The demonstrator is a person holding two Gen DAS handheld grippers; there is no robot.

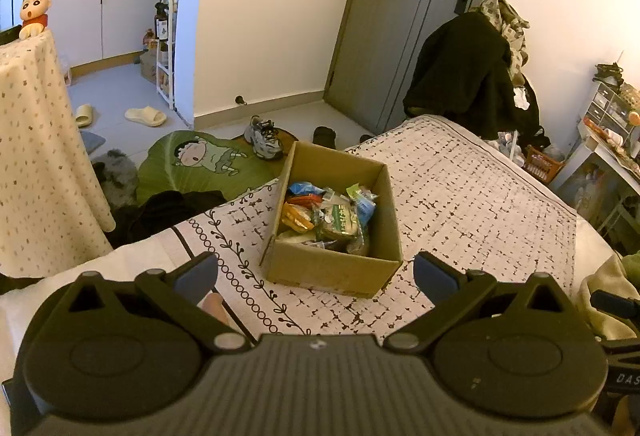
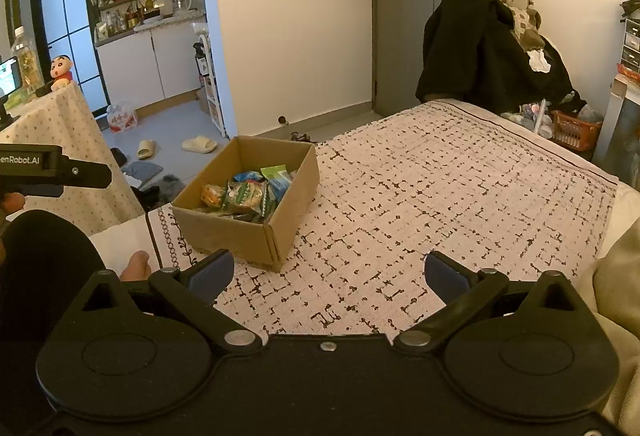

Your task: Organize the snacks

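Both spread and empty, left gripper [image 1: 316, 278] just near of the box [image 1: 332, 268] on the bed [image 1: 460, 196], right gripper [image 2: 328, 276] nearer and right; best lowered straight onto the top snacks [image 1: 332, 216], pinching one packet, clear of the walls

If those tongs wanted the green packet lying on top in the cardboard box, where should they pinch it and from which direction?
Probably from straight above. The green packet lies on top of the other snacks, and the cardboard box walls block any sideways approach. I would pinch across its narrower width, or its crimped edge, since it looks like a soft flat pouch. The left tongs face the box squarely and stand open, so they seem better placed.
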